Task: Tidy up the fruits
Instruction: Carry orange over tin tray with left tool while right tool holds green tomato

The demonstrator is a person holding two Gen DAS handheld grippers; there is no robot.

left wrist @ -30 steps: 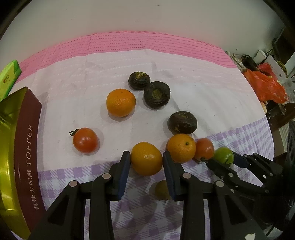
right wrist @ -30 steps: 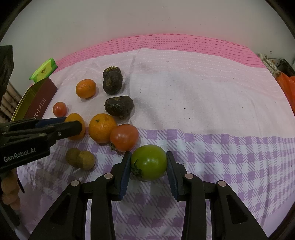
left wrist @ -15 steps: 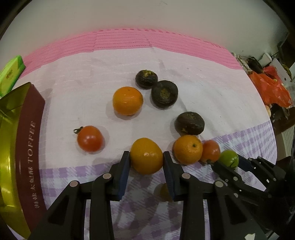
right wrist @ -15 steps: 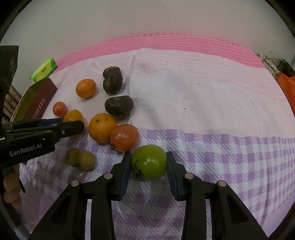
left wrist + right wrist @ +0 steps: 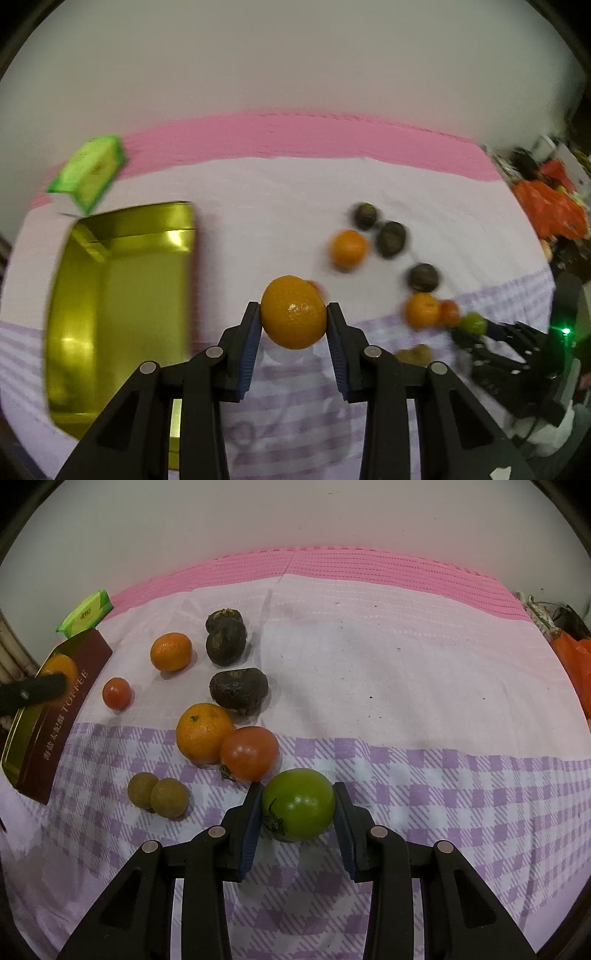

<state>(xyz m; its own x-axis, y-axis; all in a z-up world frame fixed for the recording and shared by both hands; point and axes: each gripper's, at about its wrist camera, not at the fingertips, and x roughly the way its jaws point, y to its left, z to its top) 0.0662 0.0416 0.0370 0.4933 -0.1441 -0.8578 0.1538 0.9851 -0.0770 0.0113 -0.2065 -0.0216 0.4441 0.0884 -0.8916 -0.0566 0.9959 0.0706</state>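
Left gripper (image 5: 293,325) clamps its load — 2 fingers (image 5: 248,347) pressed in; right gripper (image 5: 298,808) likewise pinched.

Gold metal toffee tin (image 5: 118,295): glossy, mirror-like inside; maroon printed outer wall (image 5: 62,716) satin. Woven cloth cover, pink stripes and lilac checks (image 5: 406,686): matt, ribbed. Orange mandarin (image 5: 293,317): dimpled, slight sheen. Green tomato (image 5: 298,804): smooth, shiny. Three dark brown fruits (image 5: 238,690): rough, wrinkled, dull. Two tan round longans (image 5: 159,794): matt, dry. Black plastic gripper fingers (image 5: 232,834): matt, ribbed blue pads.
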